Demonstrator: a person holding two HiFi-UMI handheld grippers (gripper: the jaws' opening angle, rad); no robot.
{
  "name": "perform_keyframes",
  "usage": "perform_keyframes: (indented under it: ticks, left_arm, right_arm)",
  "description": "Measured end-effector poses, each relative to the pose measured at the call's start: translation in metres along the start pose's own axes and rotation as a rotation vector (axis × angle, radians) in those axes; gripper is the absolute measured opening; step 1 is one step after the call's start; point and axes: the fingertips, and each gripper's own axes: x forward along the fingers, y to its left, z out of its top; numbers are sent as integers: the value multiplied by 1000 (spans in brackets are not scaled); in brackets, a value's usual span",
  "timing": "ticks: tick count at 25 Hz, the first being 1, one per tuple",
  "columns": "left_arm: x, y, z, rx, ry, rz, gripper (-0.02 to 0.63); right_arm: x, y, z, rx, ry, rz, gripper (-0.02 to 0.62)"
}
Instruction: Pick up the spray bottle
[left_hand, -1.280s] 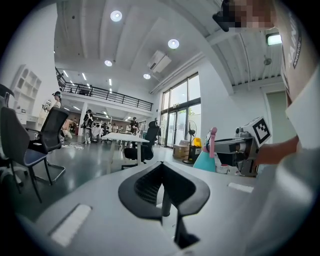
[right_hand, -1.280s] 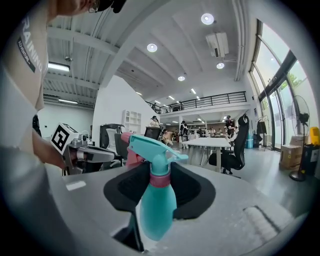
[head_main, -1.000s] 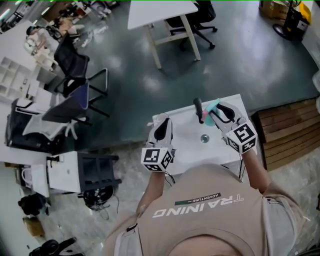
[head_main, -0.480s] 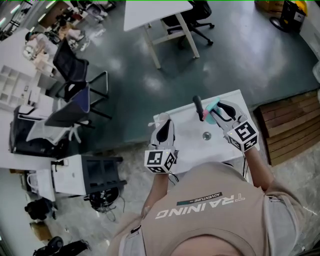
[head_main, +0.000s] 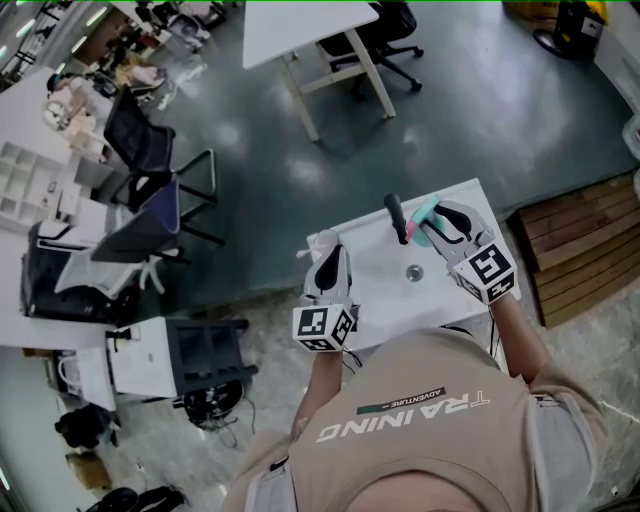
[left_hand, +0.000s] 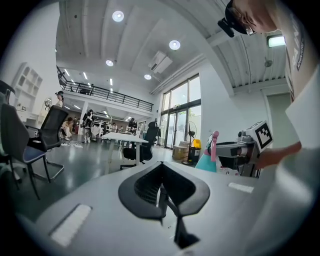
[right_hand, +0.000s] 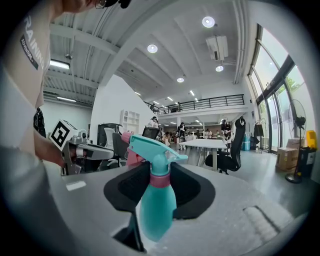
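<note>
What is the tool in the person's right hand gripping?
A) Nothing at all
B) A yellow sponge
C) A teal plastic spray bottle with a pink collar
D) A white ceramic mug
C: the right gripper view shows the right gripper with its black jaws closed on either side of the teal plastic spray bottle, just below its pink collar.

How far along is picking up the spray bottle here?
Done: the right gripper clamps the teal plastic spray bottle with its pink collar. In hand: that grip, at the white table. Left: a clear lift; whether the base is off the table cannot be told.
</note>
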Motion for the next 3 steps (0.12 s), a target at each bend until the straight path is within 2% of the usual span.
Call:
perform_keyframes:
  ticks: [3]
  left_arm:
    - [2, 0, -3, -7, 2, 4, 14]
  right_arm:
    - [0, -1, -3, 2, 2, 0, 129]
